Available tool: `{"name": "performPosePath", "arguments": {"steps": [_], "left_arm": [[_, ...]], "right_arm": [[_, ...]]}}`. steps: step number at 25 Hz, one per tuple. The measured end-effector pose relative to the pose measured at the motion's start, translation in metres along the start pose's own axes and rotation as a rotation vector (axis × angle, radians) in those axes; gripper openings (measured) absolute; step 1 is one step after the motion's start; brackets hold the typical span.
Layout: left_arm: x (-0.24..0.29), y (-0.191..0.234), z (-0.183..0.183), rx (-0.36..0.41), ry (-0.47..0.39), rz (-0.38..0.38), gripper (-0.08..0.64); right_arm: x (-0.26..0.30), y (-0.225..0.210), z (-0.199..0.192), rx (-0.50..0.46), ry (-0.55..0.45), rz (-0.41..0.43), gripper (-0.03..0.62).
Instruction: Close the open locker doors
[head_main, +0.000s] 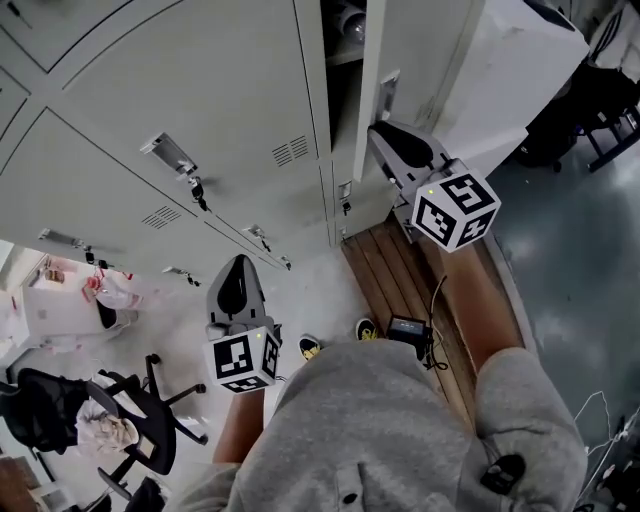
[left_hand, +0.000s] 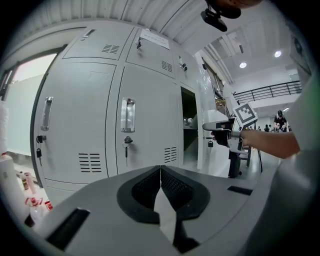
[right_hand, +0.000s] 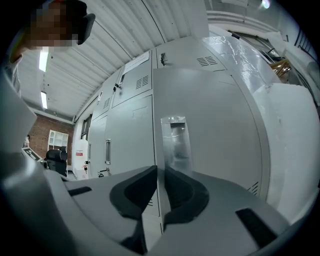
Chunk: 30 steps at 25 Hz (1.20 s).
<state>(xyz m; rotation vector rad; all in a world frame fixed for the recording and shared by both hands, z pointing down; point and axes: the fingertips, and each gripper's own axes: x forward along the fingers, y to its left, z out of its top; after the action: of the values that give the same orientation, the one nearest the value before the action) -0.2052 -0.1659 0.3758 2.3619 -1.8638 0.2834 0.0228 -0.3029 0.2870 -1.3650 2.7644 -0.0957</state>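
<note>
The grey locker bank (head_main: 180, 90) has one open door (head_main: 405, 50) at its right end, swung out from a dark compartment (head_main: 340, 40). In the right gripper view that door (right_hand: 215, 140) fills the frame, its recessed handle (right_hand: 175, 145) straight ahead. My right gripper (head_main: 378, 132) is shut, and its tips (right_hand: 157, 167) sit at the door's free edge just below the handle. The left gripper view shows it by the door edge (left_hand: 204, 150). My left gripper (head_main: 238, 262) is shut and empty, held low and away from the closed doors (left_hand: 150, 120).
A wooden platform (head_main: 395, 270) lies at the lockers' foot with a small black device and cables (head_main: 407, 327) on it. A large white wrapped block (head_main: 520, 70) stands right of the open door. A black office chair (head_main: 60, 410) is at lower left. Keys hang in the locks (left_hand: 127, 142).
</note>
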Motion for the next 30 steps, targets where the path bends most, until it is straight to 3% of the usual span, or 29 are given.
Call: {"name": "performPosePath", "arguments": {"steps": [16, 30], "left_arm": [[0.000, 0.040, -0.006, -0.030, 0.007, 0.068, 0.011], [0.000, 0.052, -0.010, -0.047, 0.017, 0.080, 0.011]], "right_arm": [[0.058, -0.020, -0.010, -0.021, 0.043, -0.077, 0.044], [0.082, -0.026, -0.016, -0.049, 0.078, -0.120, 0.044]]}}
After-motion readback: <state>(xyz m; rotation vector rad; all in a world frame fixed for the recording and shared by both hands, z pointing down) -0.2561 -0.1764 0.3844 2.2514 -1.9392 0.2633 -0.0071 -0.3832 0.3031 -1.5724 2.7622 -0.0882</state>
